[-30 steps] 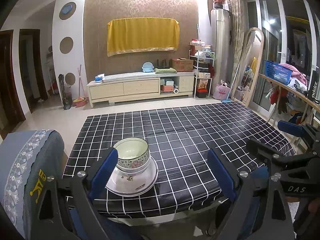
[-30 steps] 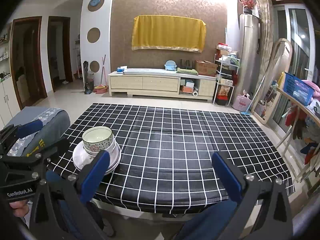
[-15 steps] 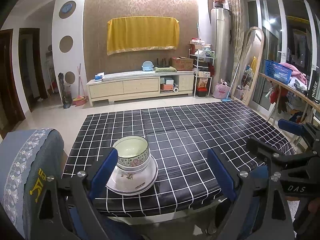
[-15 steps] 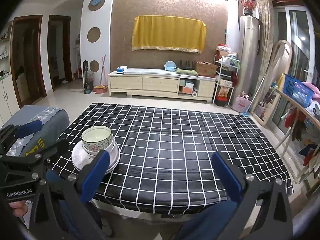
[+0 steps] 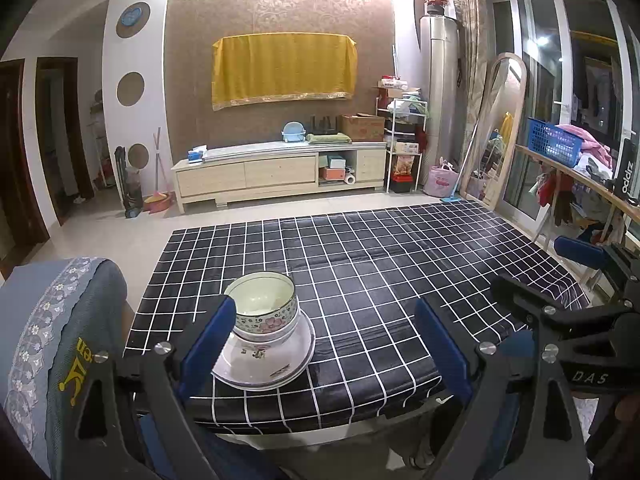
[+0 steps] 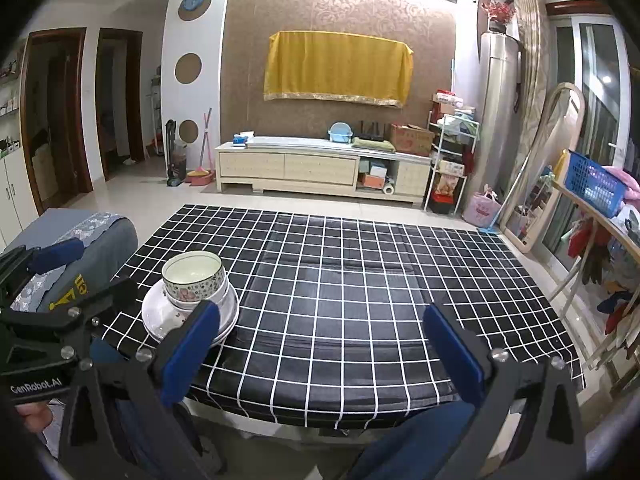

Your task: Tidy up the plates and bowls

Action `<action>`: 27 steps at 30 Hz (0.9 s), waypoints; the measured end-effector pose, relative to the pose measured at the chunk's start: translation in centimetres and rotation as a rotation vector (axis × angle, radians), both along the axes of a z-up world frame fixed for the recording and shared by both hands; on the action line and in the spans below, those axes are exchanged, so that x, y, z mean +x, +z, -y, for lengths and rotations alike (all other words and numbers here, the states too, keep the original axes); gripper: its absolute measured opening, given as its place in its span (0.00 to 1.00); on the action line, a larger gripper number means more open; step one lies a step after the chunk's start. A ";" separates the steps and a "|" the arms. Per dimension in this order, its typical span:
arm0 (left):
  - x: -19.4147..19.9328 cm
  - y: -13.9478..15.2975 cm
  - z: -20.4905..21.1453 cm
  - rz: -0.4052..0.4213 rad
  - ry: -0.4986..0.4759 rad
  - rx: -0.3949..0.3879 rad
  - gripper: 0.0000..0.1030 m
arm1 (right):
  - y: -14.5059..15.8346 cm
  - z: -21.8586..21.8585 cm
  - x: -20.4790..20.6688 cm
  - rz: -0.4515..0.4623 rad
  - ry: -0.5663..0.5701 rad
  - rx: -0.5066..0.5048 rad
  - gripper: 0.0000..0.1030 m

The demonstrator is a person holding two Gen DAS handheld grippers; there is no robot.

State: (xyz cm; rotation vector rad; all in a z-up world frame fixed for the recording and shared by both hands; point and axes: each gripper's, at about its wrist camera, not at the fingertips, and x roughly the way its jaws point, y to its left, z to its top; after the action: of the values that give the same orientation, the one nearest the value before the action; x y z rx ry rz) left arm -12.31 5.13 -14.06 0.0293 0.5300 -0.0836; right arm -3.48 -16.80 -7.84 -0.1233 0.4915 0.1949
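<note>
1. Hanging short of the table's near edge, the left gripper (image 5: 320,344) and the right gripper (image 6: 320,348) both hold their blue tongs wide apart with nothing between them.
2. The task's crockery sits as one pile on the checked tablecloth (image 5: 360,264), at about 7 o'clock on the table near its front edge; a floral bowl (image 5: 266,302) nests in a second bowl on stacked white plates (image 5: 266,360).
3. The pile looks already gathered, so the step in hand is likely a check or a final nudge; a good one approaches low, closes on a plate rim rather than the top bowl, and keeps the stack level so that nothing slides.
4. The left wrist view shows the plates' painted motifs; the right wrist view alone shows the left tool's label and a thumb (image 6: 32,416) under it.
</note>
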 end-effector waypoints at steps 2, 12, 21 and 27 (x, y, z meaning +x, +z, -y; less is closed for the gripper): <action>0.0 0.0 0.0 -0.002 0.000 -0.001 0.87 | 0.0 0.0 0.0 -0.001 0.000 0.000 1.00; 0.2 0.0 0.0 -0.002 -0.006 -0.003 0.87 | 0.0 0.2 -0.1 0.001 0.003 -0.003 1.00; 0.0 -0.2 0.2 0.005 -0.022 -0.006 0.87 | 0.0 0.3 0.0 0.004 0.003 -0.008 1.00; 0.0 -0.3 0.2 -0.005 -0.018 -0.004 0.87 | -0.1 0.5 0.0 0.002 0.001 -0.008 1.00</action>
State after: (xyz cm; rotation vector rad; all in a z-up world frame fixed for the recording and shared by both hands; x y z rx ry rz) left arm -12.31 4.93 -14.37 0.0297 0.5346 -0.1027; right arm -3.44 -17.29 -7.94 -0.1317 0.4904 0.1939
